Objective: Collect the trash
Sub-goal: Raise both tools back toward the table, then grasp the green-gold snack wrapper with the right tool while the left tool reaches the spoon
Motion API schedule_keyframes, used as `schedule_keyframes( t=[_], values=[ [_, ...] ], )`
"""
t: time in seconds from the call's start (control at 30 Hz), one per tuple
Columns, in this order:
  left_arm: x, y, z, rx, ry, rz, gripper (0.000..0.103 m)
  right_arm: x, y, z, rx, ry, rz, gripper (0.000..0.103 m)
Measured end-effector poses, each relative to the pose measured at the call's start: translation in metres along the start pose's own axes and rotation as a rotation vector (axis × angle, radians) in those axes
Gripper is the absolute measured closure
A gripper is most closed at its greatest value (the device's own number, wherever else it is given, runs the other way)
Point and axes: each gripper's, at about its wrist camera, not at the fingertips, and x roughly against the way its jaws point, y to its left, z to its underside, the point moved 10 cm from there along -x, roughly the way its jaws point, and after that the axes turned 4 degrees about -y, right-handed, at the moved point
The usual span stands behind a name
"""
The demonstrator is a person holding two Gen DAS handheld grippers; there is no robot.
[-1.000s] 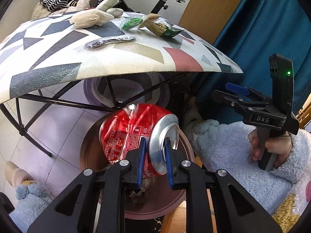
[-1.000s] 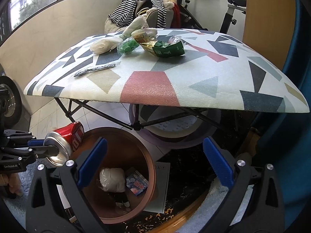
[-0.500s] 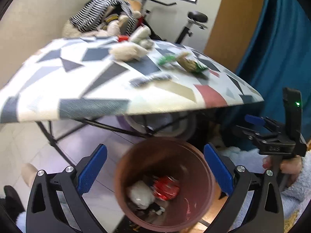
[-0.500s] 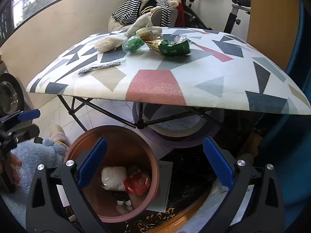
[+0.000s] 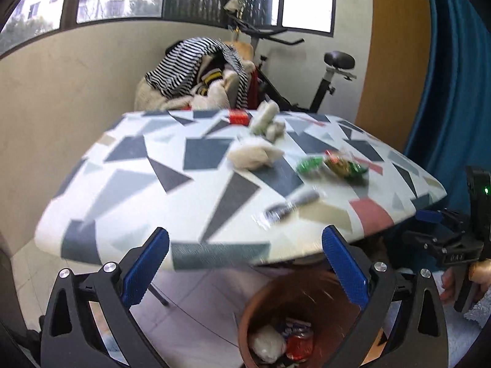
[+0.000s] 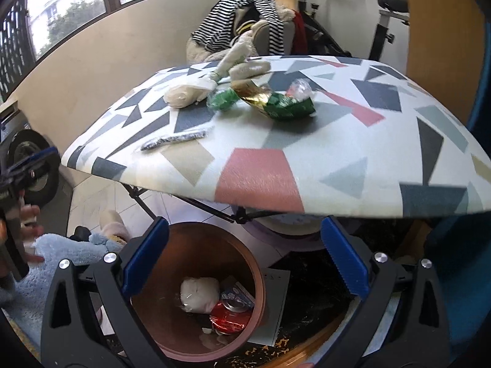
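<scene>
Left tool (image 5: 245, 263): released wide, nothing between its blue pads.
Right tool (image 6: 244, 256): spread apart, empty.
Red can (image 6: 228, 317): crushed, lying in the brown bin (image 6: 153, 306) beside a white wad (image 6: 198, 294).
Surface (image 6: 307, 165): carries green wrappers (image 6: 285, 105), a dark sachet (image 6: 175, 141).

Soft window daylight (left view motion-blurred)

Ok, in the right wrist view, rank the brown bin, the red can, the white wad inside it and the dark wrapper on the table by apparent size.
1. brown bin
2. dark wrapper, long but thin
3. white wad and red can, too alike to rank
</scene>
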Motion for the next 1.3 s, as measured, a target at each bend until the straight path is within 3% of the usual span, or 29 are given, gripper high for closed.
schedule_keyframes(
  t=[0.13,0.47,0.83,1.03,1.3],
  values=[
    [0.006,0.007,-0.026,-0.039,-0.044,-0.066,0.006,0.002,-0.002,-0.014,0.051,-0.010,0.042,0.006],
    [0.013,-0.008,-0.070,-0.128,-0.126,-0.037,0.006,-0.001,-0.022,-0.039,0.040,-0.011,0.086,0.006],
    [-0.015,0.000,-0.066,-0.075,-0.048,-0.015,0.006,-0.010,-0.034,-0.054,0.046,0.018,0.094,0.006],
    [-0.037,0.006,-0.056,-0.070,0.009,-0.023,0.006,-0.027,-0.034,-0.070,0.159,0.015,0.101,0.006],
    [-0.057,0.011,-0.043,-0.016,0.053,0.036,0.006,-0.080,-0.027,-0.095,0.325,0.068,0.107,0.007]
  ],
)
